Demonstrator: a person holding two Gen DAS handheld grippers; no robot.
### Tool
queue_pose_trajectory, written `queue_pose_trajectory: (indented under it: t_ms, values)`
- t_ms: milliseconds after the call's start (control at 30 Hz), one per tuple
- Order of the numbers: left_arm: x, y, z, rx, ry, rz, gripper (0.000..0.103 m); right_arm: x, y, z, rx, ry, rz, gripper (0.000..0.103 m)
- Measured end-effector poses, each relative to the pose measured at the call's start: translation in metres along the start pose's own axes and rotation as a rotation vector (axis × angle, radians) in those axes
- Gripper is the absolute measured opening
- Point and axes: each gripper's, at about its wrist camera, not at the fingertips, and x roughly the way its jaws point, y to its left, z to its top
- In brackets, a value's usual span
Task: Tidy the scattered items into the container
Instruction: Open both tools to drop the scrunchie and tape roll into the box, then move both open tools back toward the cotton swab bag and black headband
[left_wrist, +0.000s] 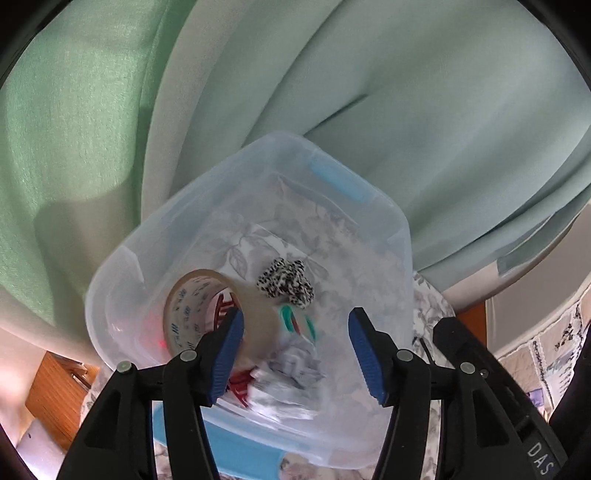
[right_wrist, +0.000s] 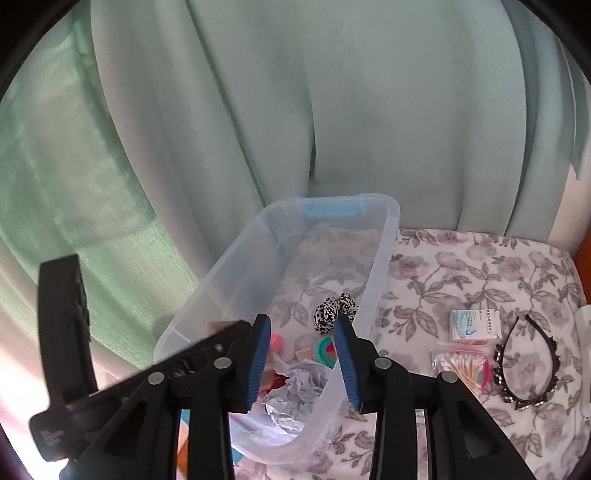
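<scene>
Both jaws spread, empty, over the bin; tape roll and scrunchie lie inside. Swabs, box, headband remain on the floral cloth (approach them low; grip mid-body).

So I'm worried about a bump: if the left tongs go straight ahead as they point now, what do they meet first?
Probably the crumpled paper inside the clear bin, though depth is unclear.

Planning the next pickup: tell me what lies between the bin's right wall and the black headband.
In the right wrist view, between the bin and the headband lie a small white-and-blue box and a bag of cotton swabs on the floral cloth.
</scene>
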Motion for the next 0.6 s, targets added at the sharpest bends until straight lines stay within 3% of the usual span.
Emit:
queue_pose_trajectory:
  t_ms: [200,600]
  values:
    - [-0.013,-0.017,-0.006,0.023,-0.003,0.008,0.062,-0.025,-0.008,0.001,0.021,-0.042,0.006,0.039]
    - [-0.062,-0.077,-0.024,0.115,-0.088,-0.020,0.063,-0.094,-0.030,-0.007,0.081,-0.157,0.016,0.039]
